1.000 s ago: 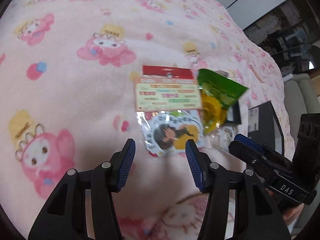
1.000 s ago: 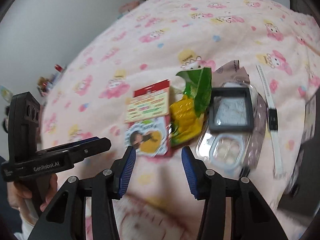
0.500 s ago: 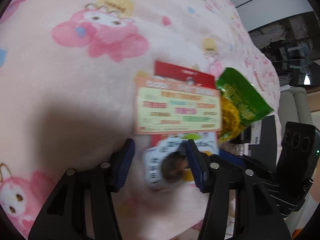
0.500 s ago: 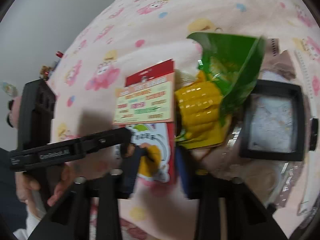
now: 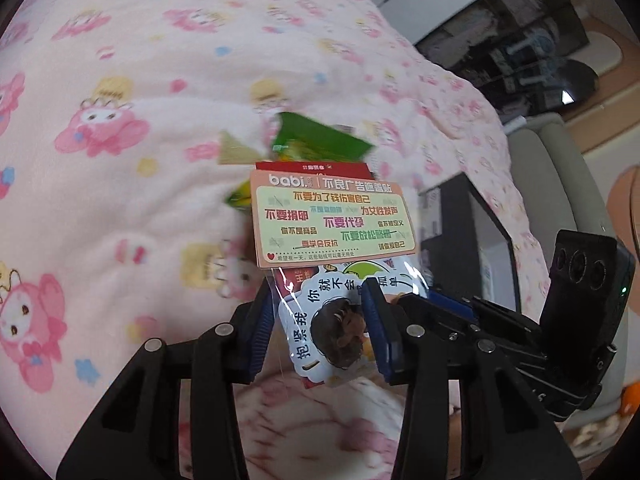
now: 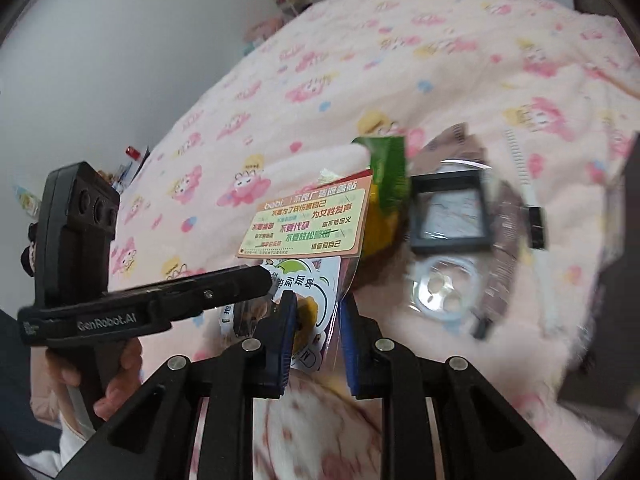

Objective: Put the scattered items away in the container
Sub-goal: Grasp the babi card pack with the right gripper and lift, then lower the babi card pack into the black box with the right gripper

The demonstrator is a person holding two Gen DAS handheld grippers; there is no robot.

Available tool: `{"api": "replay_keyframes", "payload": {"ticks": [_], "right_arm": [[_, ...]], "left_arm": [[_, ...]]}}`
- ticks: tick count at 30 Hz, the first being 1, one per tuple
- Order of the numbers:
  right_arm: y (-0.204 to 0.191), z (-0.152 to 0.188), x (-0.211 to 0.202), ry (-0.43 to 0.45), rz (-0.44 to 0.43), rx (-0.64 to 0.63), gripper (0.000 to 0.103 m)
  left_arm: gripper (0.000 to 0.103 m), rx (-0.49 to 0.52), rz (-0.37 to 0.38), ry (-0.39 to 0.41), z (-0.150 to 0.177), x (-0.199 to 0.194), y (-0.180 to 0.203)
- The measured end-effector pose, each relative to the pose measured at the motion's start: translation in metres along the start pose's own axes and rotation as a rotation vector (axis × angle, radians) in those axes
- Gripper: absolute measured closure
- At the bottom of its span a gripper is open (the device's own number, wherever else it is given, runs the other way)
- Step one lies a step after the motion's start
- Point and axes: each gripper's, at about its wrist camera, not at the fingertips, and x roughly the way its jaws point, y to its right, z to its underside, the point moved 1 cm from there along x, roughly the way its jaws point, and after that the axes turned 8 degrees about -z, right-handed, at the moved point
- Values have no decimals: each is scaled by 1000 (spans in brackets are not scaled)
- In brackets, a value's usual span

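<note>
Sticker pack in clear plastic sleeve with orange header card, lifted off pink blanket, pinched at bottom edge by both left gripper and right gripper; slippery film, could tear or slip if pulled apart

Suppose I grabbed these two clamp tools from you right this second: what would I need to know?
Left gripper: shut on the clear plastic sticker packet with the orange header card, lower end, lifted off the pink cartoon-print blanket.
Right gripper: closed around the same packet's lower edge; firm grip not certain.
Still on the blanket: green and yellow corn snack bag, black square framed case, clear plastic blister tray, white strap with black buckle.
Done: nothing visibly put away.
Left: carry the packet to the dark box on the right, seemingly the container, then the rest.
</note>
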Motion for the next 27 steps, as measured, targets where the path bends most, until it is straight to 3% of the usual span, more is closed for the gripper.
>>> {"api": "replay_keyframes", "payload": {"ticks": [5, 11, 15, 21, 27], "right_arm": [[11, 39, -56, 76, 20, 53, 85], [46, 93, -134, 153, 112, 141, 85], [68, 110, -177, 221, 187, 163, 85], [113, 98, -233, 294, 255, 154, 84], [195, 67, -270, 282, 368, 184, 84]], "left_arm": [[60, 127, 25, -3, 27, -13, 62], [60, 286, 78, -60, 65, 3, 143], [60, 362, 97, -90, 77, 21, 198], [60, 447, 99, -69, 62, 45, 282], [60, 488, 135, -87, 37, 104, 363]]}}
